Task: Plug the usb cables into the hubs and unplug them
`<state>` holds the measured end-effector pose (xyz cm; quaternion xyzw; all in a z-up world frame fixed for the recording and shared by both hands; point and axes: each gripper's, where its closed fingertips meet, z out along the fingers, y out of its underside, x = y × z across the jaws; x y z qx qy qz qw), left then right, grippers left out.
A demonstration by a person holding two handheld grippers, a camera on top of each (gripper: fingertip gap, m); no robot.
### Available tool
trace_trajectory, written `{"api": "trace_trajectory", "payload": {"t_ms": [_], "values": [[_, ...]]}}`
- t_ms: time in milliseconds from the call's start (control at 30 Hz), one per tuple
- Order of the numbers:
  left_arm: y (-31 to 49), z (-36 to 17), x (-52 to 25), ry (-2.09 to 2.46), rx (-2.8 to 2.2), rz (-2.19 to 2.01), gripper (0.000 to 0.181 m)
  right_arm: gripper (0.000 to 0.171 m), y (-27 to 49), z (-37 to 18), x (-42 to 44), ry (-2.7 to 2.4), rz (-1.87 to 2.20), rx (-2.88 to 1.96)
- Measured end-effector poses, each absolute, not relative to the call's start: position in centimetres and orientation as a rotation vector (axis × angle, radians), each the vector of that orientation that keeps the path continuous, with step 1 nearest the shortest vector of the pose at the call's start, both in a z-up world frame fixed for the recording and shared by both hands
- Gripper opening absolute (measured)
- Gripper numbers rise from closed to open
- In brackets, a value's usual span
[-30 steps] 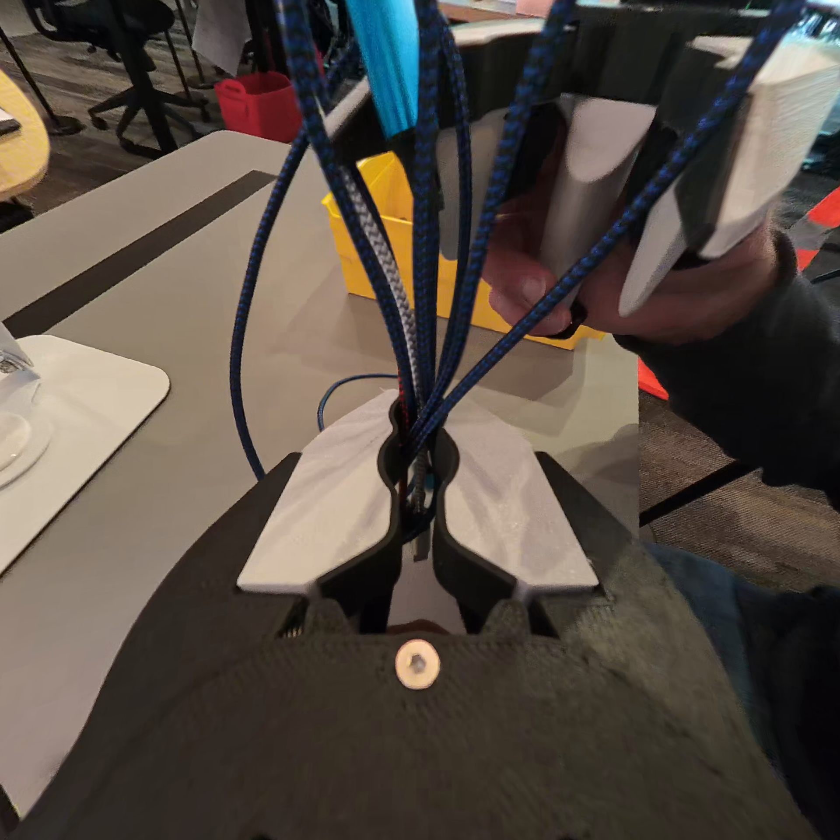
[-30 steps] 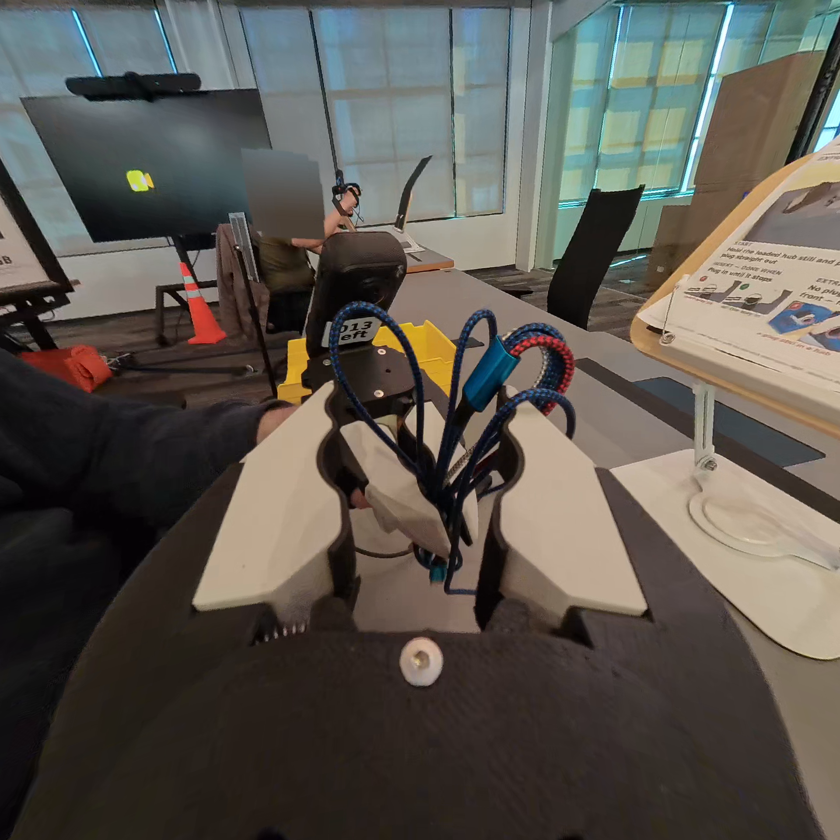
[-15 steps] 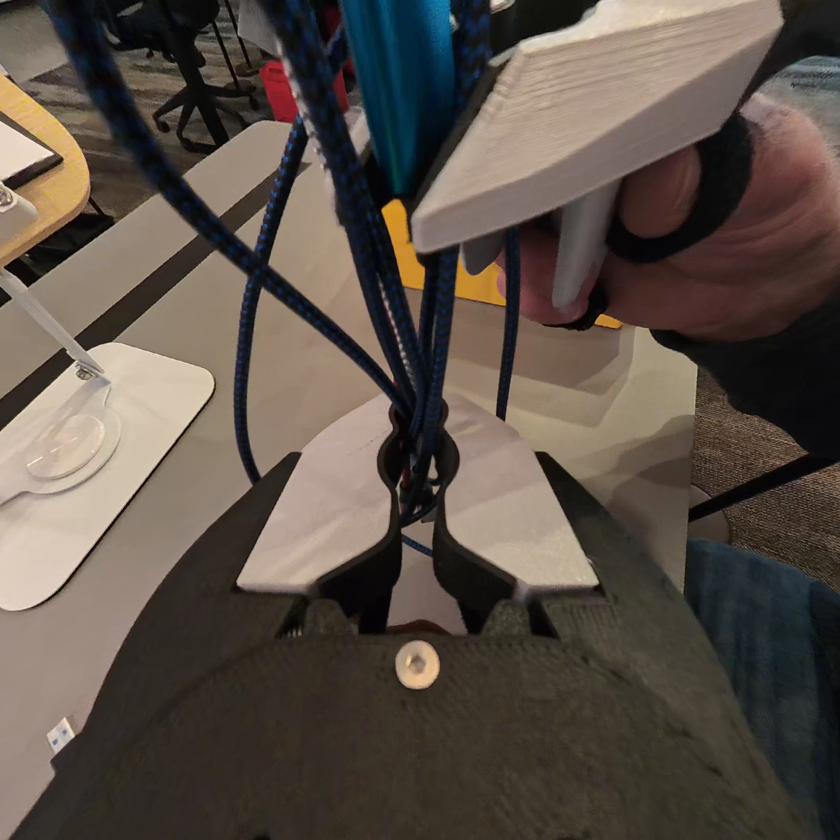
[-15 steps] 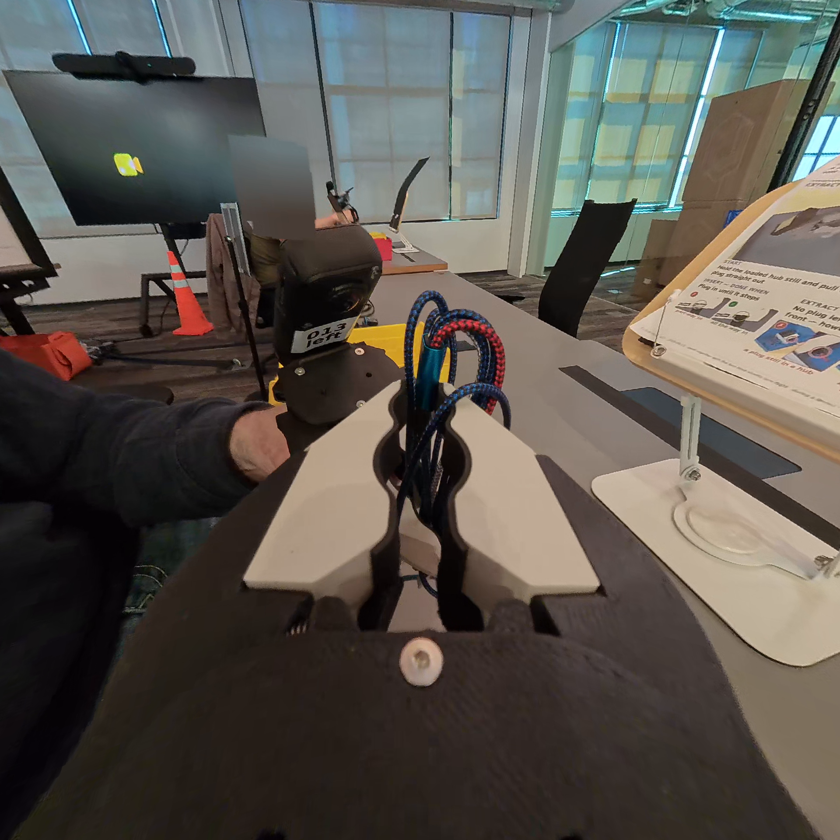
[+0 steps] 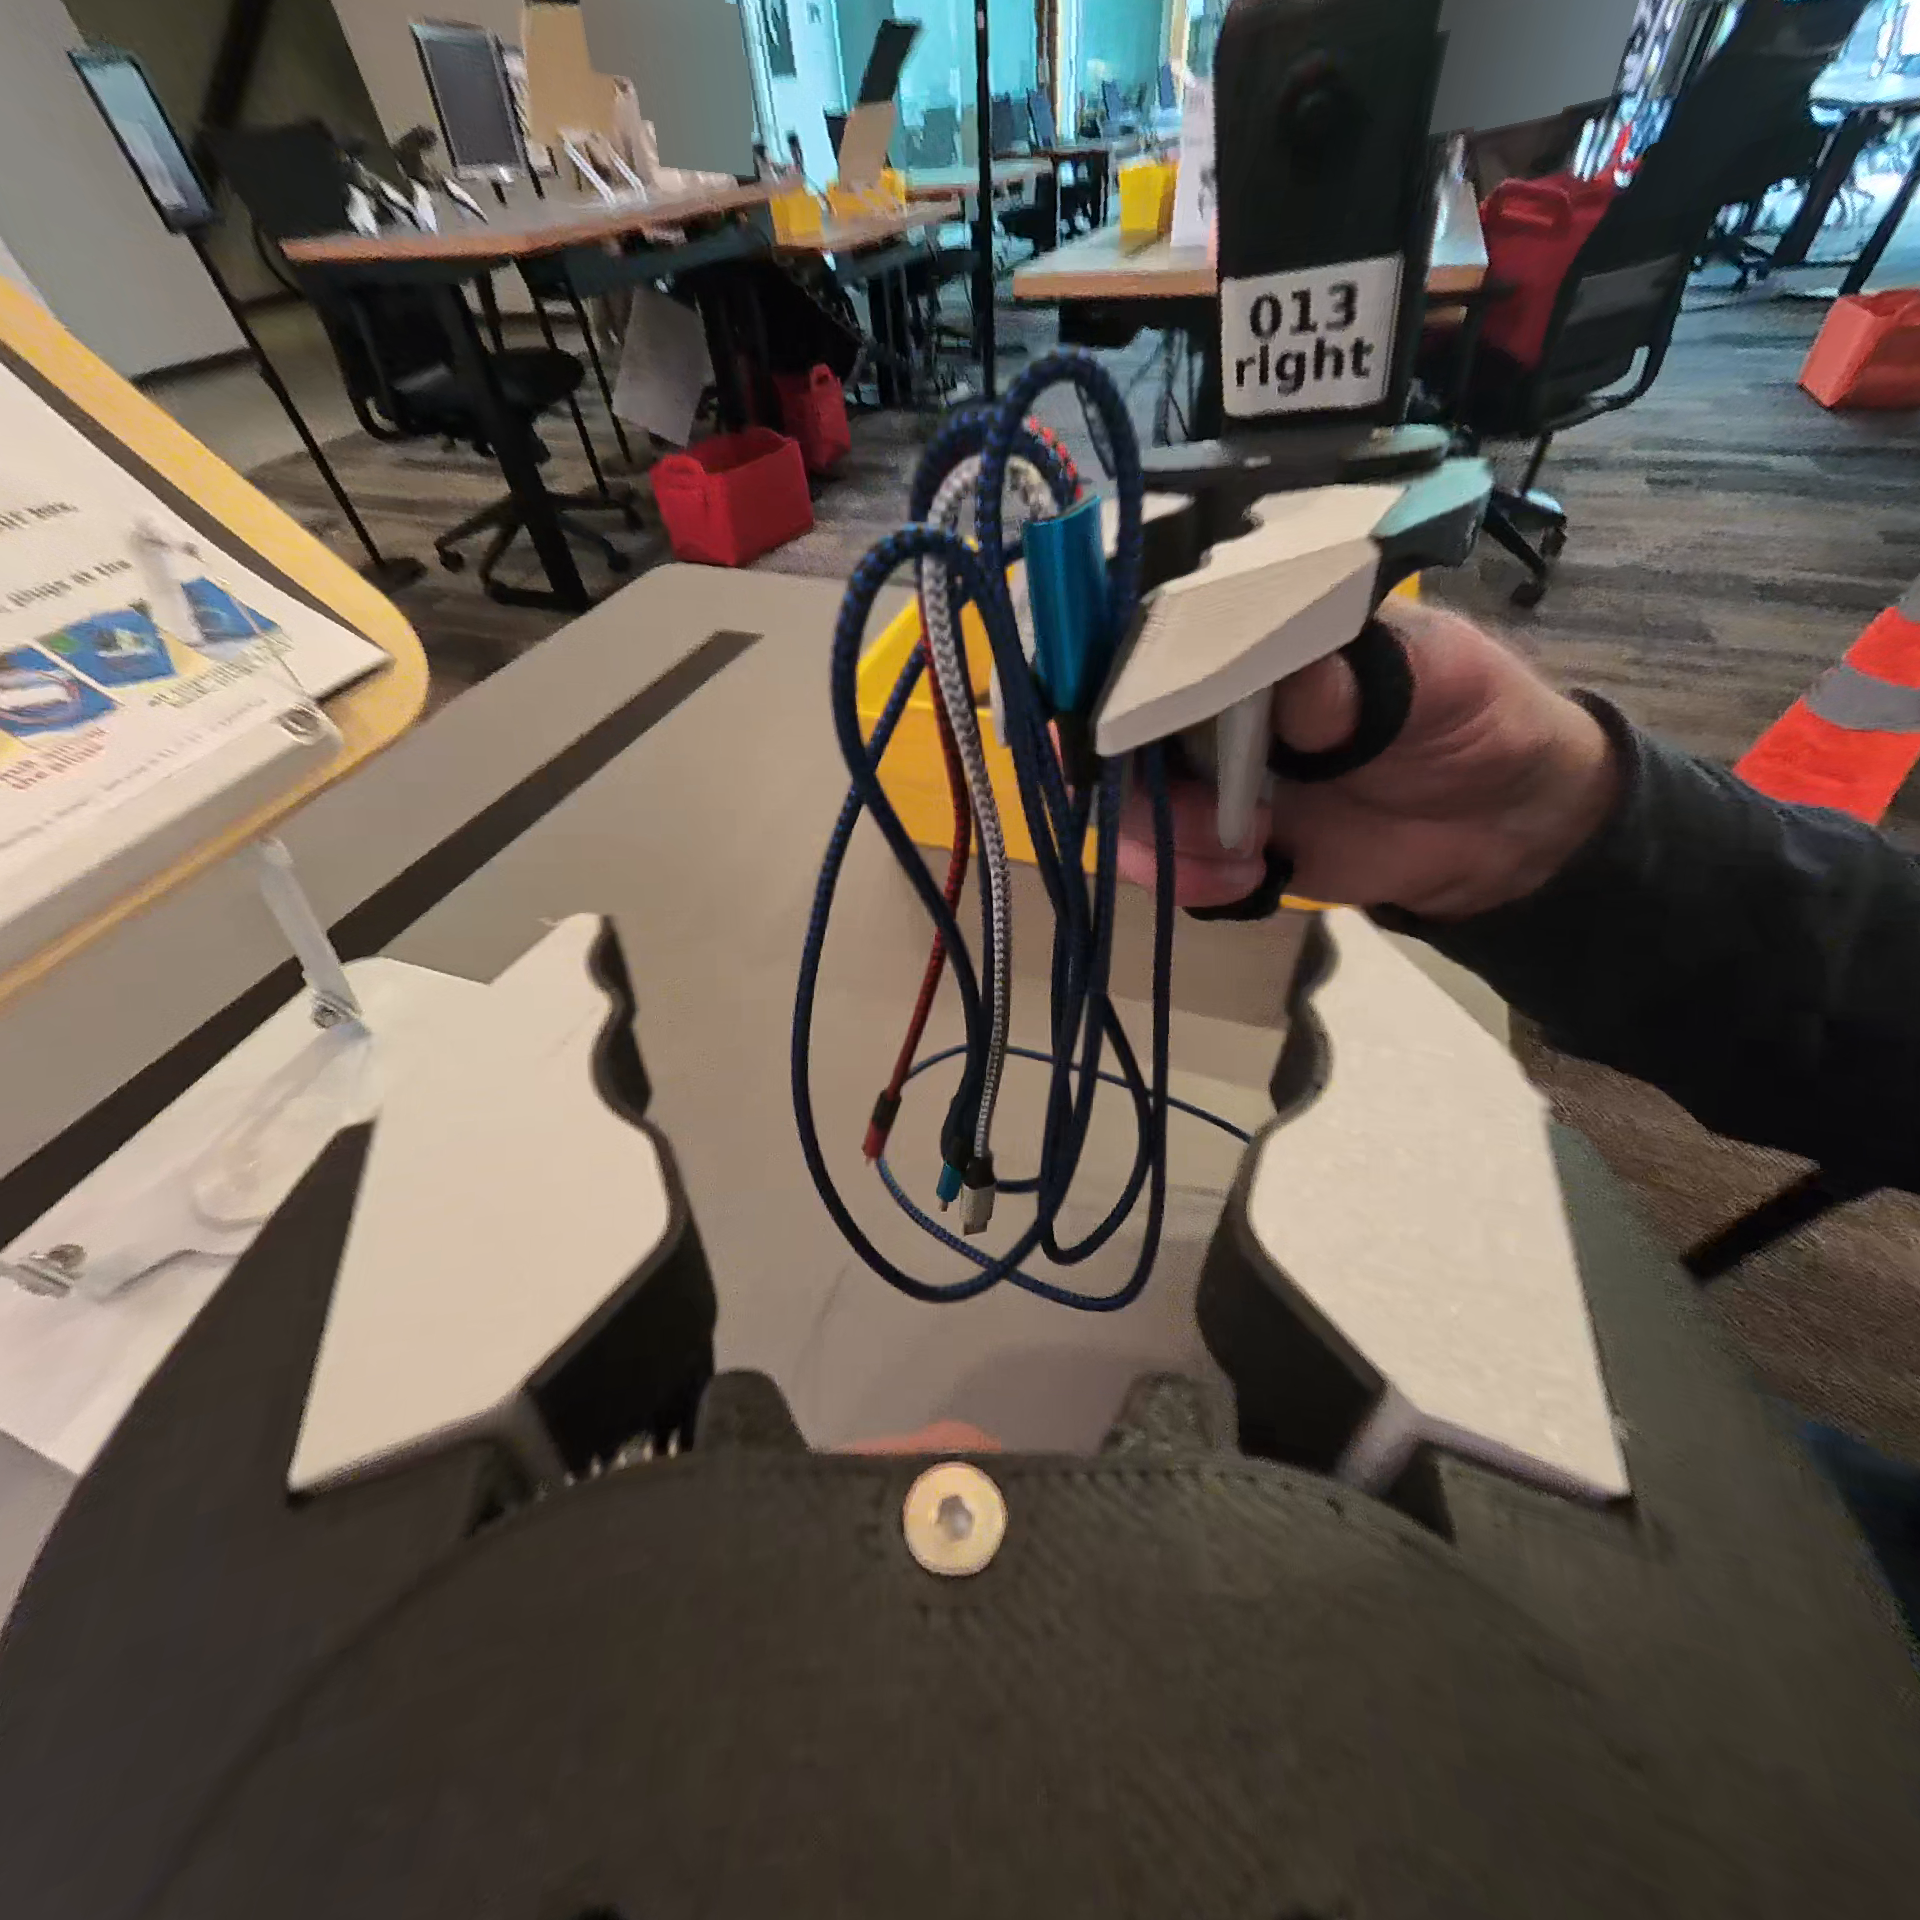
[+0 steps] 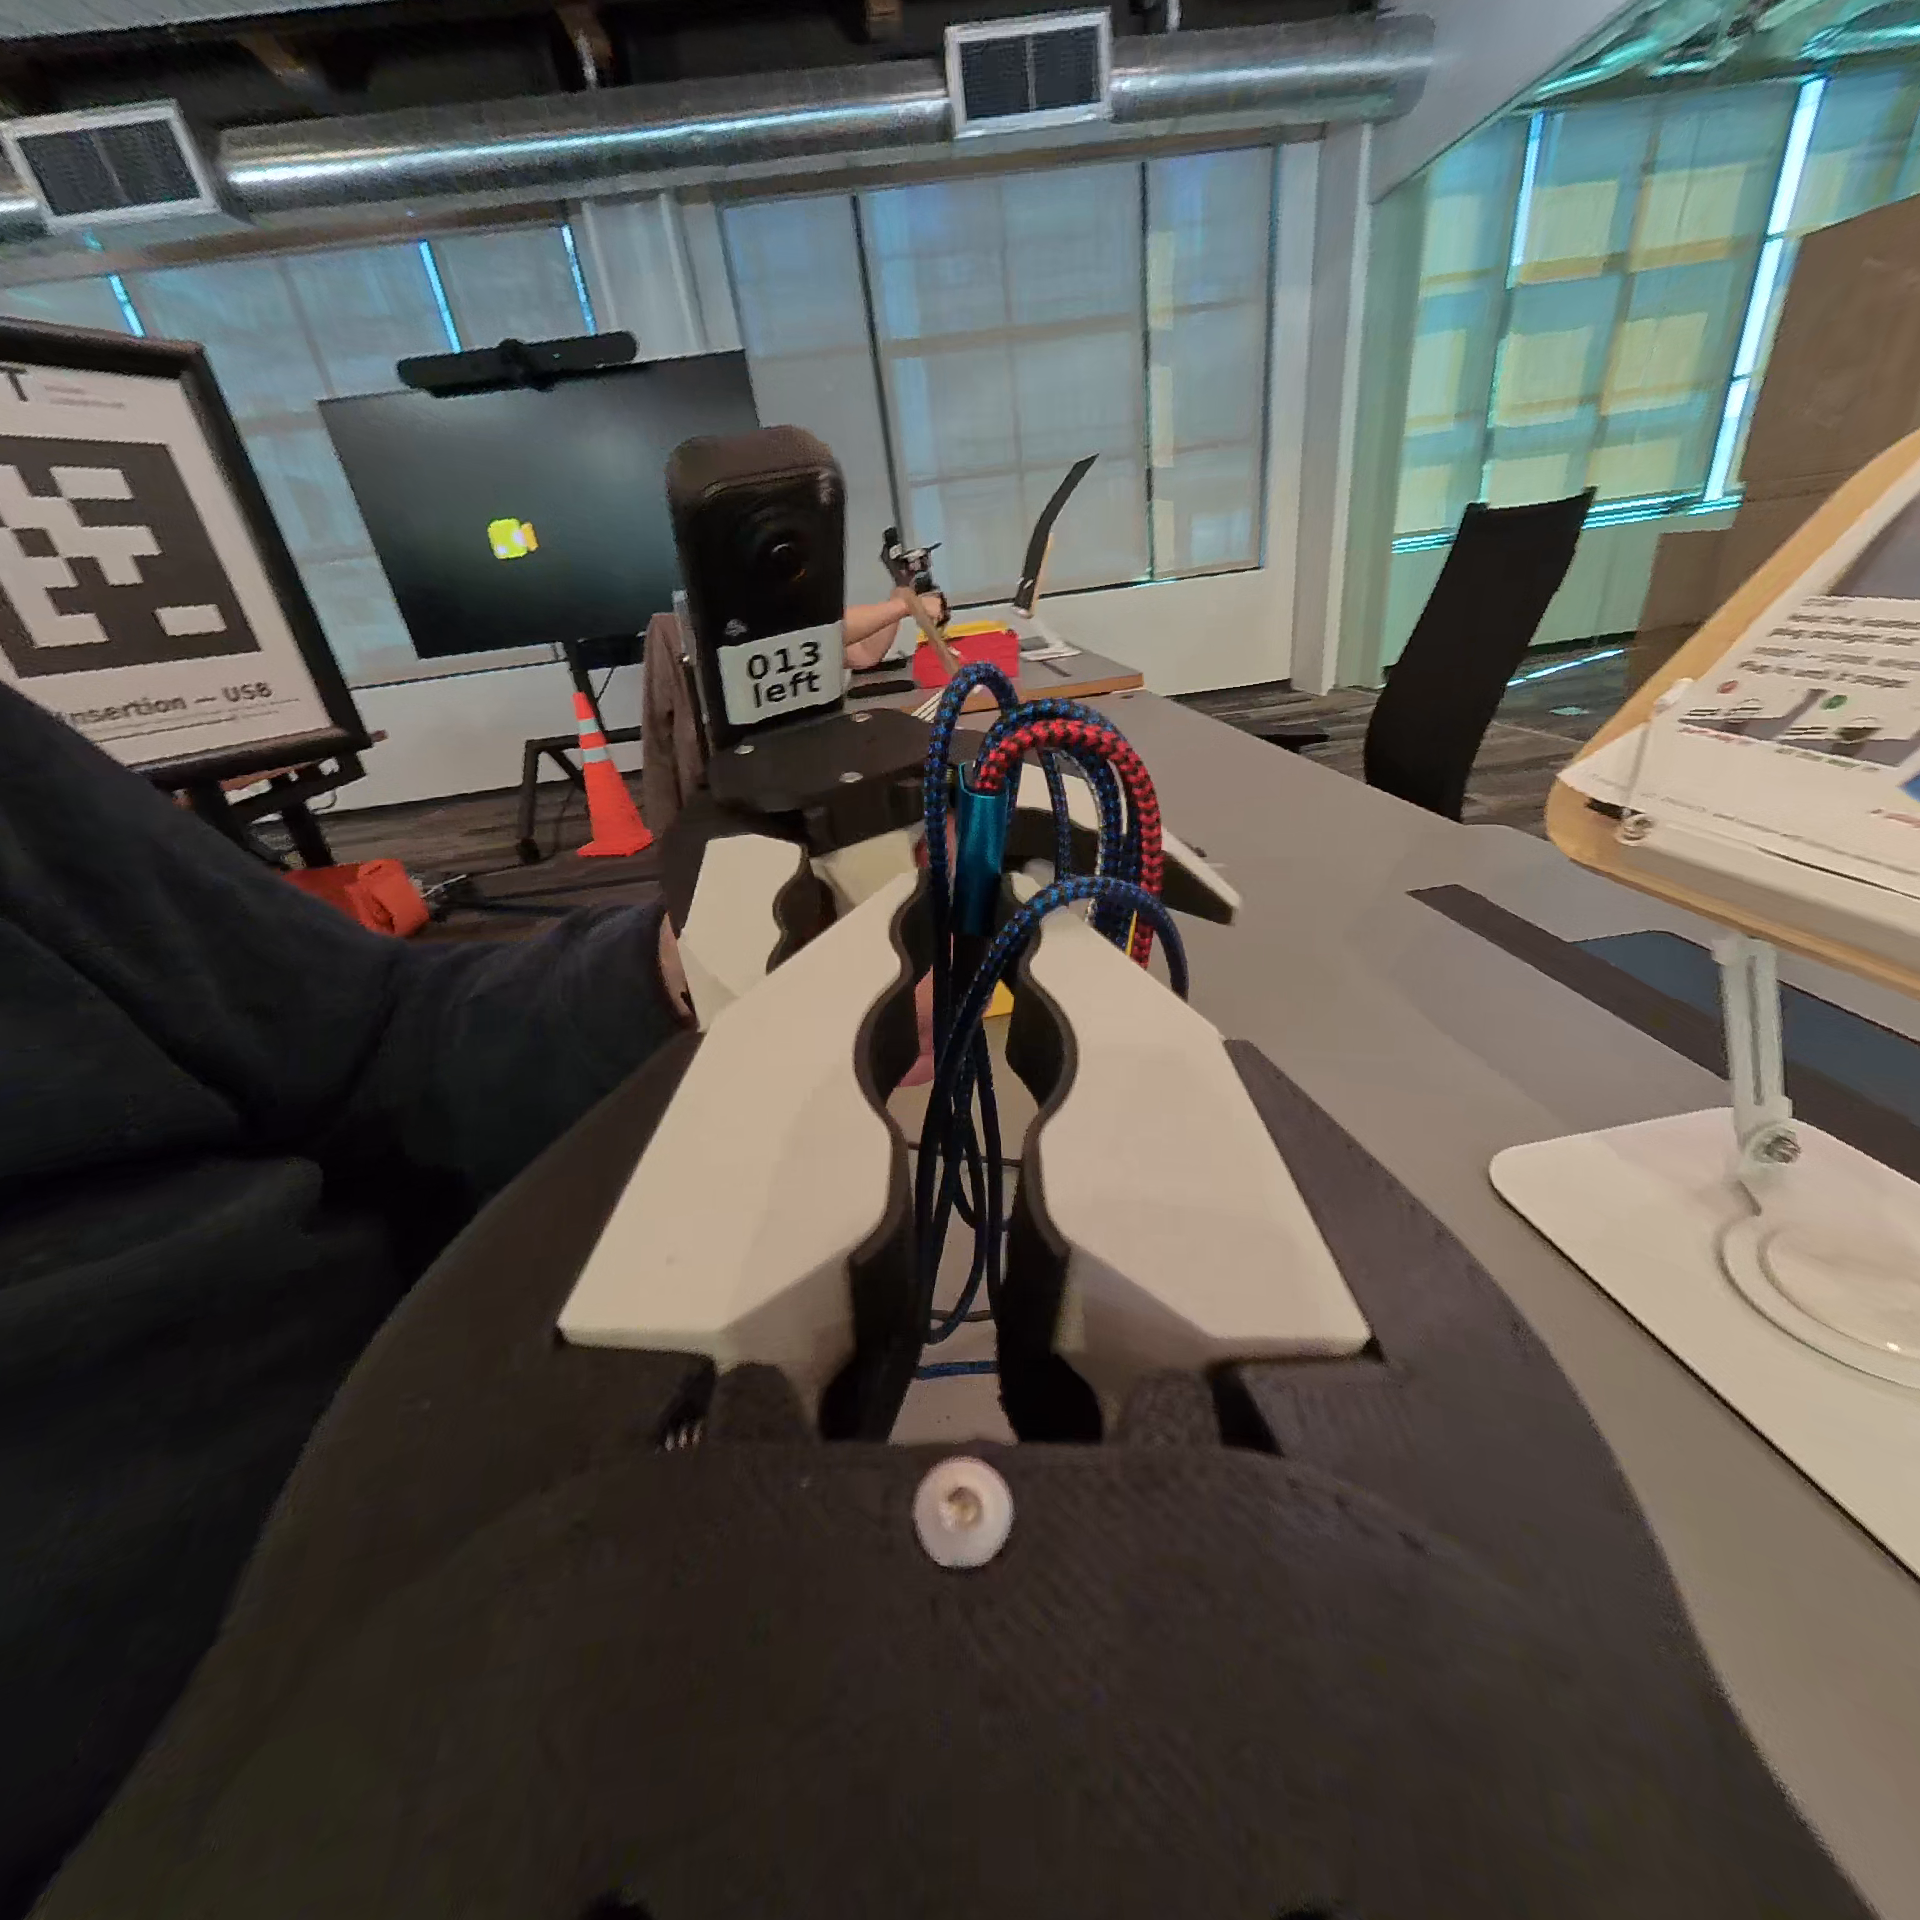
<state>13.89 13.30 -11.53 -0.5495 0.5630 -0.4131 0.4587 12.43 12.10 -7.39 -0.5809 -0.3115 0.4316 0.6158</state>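
Right gripper (image 6: 961, 997) pinching looped braided usb cables (image 5: 977, 935) beside a smooth blue metal sleeve (image 5: 1065, 603); left gripper (image 5: 956, 1049) spread wide.

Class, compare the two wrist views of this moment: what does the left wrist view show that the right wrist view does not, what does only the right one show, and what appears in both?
Only the left wrist view shows the cables' loose plug ends dangling above the grey table, and the hand holding the right gripper.

Only the right wrist view shows the dark wall screen and an orange cone.

Both show the blue hub and the braided cable bundle, clamped by the right gripper, and the left gripper, open.
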Motion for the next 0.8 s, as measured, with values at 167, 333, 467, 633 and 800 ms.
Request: {"api": "trace_trajectory", "payload": {"t_ms": [167,333,467,633,800], "values": [[12.0,-14.5,16.2,1.519,-1.404,-0.997,0.122,0.009,11.6,-8.0,10.4,-0.803,0.995,-1.369],[10.8,-15.4,16.5,1.569,-1.382,-1.105,0.043,0.008,11.1,-7.7,10.0,-0.814,1.011,-1.37],[10.4,-15.3,16.2,1.576,-1.363,-1.153,0.005,0.009,11.2,-7.8,10.3,-0.816,1.016,-1.421],[11.0,-14.3,15.5,1.518,-1.365,-1.257,0.0,0.04,10.2,-8.1,10.5,-0.868,1.006,-1.475],[9.8,-13.1,14.6,1.542,-1.338,-1.389,0.001,0.048,8.3,-8.4,11.3,-0.967,0.96,-1.465]]}}
